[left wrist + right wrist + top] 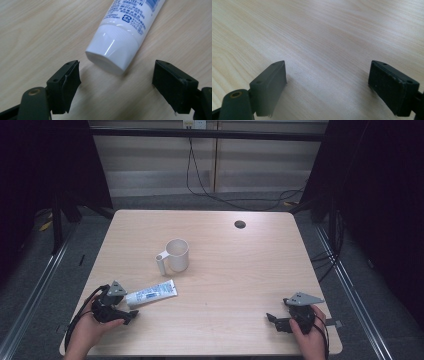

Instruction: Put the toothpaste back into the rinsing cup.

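A white tube with blue print [151, 293] lies flat on the wooden table [240, 265] at the front left, its white cap [111, 51] pointing toward my left gripper [129, 314]. That gripper [116, 82] is open, and the cap lies just ahead of the gap between its black pads, touching neither. A white cup with a handle [174, 256] stands upright near the table's middle, behind the tube. At the front right, my right gripper [273, 321] rests low over bare wood, open [328, 82] with nothing between its pads.
A round dark hole [240, 224] sits in the tabletop near the far edge. Cables [220, 195] run across the floor behind the table. Black curtains hang on both sides.
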